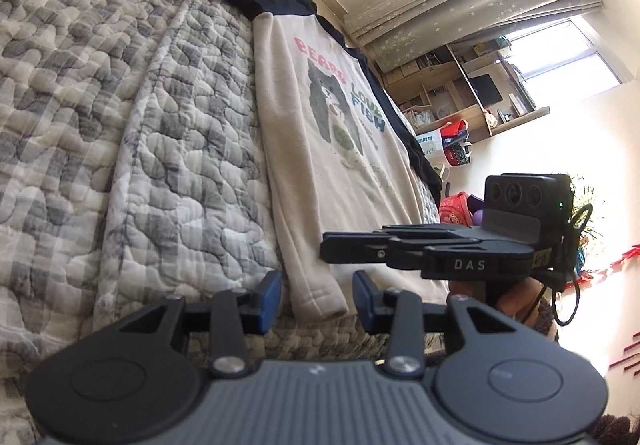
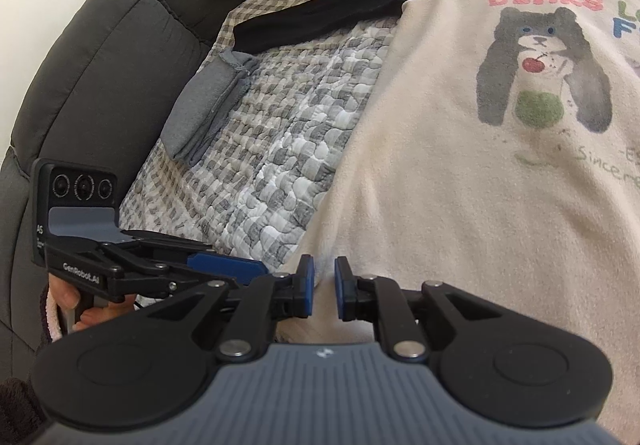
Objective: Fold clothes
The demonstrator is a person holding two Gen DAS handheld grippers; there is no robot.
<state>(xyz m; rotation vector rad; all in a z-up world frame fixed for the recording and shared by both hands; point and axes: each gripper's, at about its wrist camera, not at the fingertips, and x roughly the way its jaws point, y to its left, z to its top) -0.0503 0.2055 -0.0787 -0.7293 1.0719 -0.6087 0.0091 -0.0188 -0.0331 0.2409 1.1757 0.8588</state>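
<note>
On the bed | cream bear shirt (image 2: pixel 460 173) lies flat on checked quilt (image 2: pixel 280 165) | right claw (image 2: pixel 323 287) pinched together on its hem | left claw (image 1: pixel 316 295) apart, straddling hem corner, pads clear | grey cloth (image 2: pixel 204 113) well left

One shirt (image 2: pixel 460 185), one quilt (image 2: pixel 288 149), two grippers (image 2: pixel 323 287), one grey cloth (image 2: pixel 204 105)
</note>
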